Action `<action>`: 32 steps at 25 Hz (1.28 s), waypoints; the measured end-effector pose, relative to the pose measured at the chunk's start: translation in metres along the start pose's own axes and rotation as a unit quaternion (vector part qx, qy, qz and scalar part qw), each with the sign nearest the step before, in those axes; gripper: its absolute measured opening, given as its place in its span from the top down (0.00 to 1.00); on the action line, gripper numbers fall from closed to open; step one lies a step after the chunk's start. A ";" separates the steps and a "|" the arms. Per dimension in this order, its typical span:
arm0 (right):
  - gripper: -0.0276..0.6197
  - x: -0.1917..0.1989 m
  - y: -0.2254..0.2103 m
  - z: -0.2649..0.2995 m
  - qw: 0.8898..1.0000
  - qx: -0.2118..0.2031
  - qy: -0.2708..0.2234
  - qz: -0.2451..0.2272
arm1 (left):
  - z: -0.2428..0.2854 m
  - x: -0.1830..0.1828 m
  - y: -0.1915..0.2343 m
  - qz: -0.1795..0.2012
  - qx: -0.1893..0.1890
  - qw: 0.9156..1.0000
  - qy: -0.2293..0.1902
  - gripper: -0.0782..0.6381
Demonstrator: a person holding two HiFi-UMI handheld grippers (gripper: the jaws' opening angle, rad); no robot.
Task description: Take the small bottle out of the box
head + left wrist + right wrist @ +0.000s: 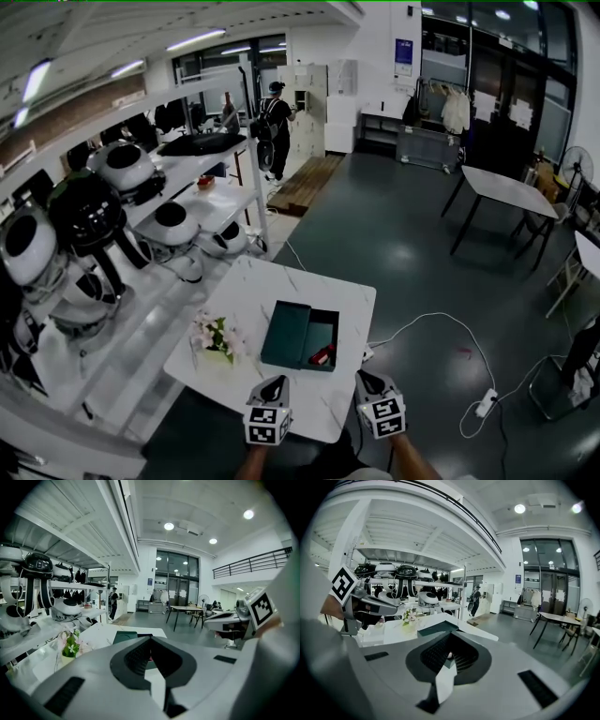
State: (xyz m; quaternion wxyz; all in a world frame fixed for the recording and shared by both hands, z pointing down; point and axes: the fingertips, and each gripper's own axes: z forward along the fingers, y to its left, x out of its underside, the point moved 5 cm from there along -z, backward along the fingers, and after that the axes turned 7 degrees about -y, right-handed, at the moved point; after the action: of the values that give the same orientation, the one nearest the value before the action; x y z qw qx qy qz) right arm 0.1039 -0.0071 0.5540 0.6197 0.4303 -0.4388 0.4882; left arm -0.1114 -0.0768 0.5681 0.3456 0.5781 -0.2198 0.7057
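Note:
A dark green box [300, 336] lies open on the white marble table [244, 286], its lid turned back to the left. Inside its right half lies a small red bottle [322, 355]. My left gripper [275, 382] hovers at the table's near edge, just in front of the box, jaws shut and empty. My right gripper [364, 377] hangs beside it to the right, over the table's near right corner, also shut with nothing held. The box [124, 637] shows just beyond the left gripper [150, 639] in the left gripper view. It also shows past the right gripper [450, 644] as a green box [438, 628].
A small pot of pink flowers [216, 337] stands on the table left of the box. White shelves [141, 309] with round helmet-like heads run along the left. A white cable and power strip [485, 403] lie on the floor at right. A person [275, 127] stands far back.

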 end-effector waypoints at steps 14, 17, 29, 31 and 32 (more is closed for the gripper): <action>0.92 -0.012 -0.088 0.134 0.998 -0.062 -0.004 0.000 | 0.124 -0.033 0.036 -0.010 -0.068 0.998 0.003 0.86; 0.92 -0.018 -0.100 0.161 0.997 -0.081 -0.007 -0.002 | 0.144 -0.038 0.046 -0.014 -0.086 0.996 0.007 0.86; 0.92 -0.013 -0.121 0.247 0.986 -0.169 -0.001 -0.001 | 0.194 -0.040 0.075 -0.025 -0.158 0.987 0.027 0.86; 0.92 -0.006 -0.120 0.255 0.984 -0.180 0.005 0.001 | 0.200 -0.034 0.077 -0.028 -0.163 0.986 0.035 0.86; 0.92 -0.003 -0.118 0.258 0.983 -0.184 0.009 0.003 | 0.202 -0.032 0.079 -0.030 -0.164 0.985 0.039 0.86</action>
State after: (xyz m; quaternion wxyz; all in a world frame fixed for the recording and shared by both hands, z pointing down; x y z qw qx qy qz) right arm 0.1874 -0.2741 0.6017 0.6910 0.3032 -0.5165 0.4048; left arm -0.0327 -0.2799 0.5918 0.4650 0.4919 -0.3017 0.6713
